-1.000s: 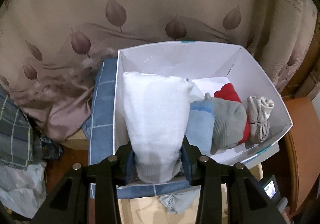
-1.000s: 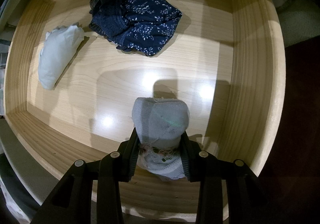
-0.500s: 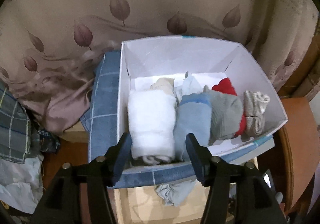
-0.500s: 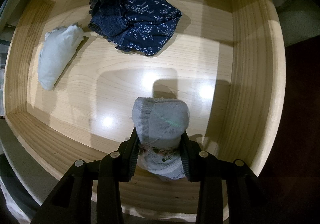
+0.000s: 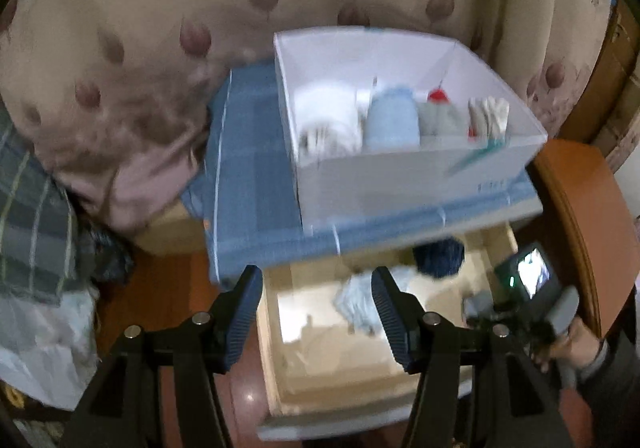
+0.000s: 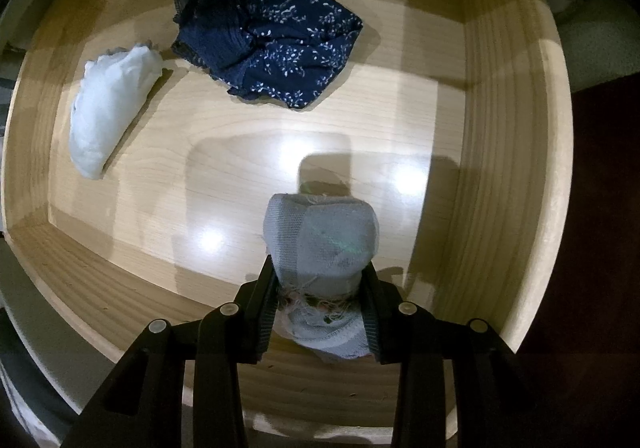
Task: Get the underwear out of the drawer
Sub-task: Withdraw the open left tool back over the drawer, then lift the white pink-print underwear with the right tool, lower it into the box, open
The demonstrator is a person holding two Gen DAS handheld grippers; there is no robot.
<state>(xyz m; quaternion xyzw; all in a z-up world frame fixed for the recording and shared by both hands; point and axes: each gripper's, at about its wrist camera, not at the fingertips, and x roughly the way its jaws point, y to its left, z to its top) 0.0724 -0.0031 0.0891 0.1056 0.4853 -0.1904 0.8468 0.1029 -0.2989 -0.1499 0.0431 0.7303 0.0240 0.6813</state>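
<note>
My right gripper (image 6: 320, 288) is shut on a grey folded piece of underwear (image 6: 324, 240), held just above the floor of the open wooden drawer (image 6: 500, 152). A dark blue patterned piece (image 6: 272, 52) and a pale white-blue piece (image 6: 108, 108) lie at the drawer's back. My left gripper (image 5: 316, 308) is open and empty above the drawer (image 5: 320, 368), below the white box (image 5: 400, 176). The box holds a white rolled piece (image 5: 332, 120), a light blue one (image 5: 392, 124) and others. The left view is blurred.
The white box stands on a blue checked cloth (image 5: 248, 176) over the cabinet. A leaf-patterned curtain (image 5: 160, 28) hangs behind. Checked fabric (image 5: 36, 216) is piled at the left. The right hand-held gripper (image 5: 528, 296) shows at the drawer's right.
My left gripper let go of the white rolled piece in the box, opened, and pulled back and down over the drawer. The right gripper has not moved.
</note>
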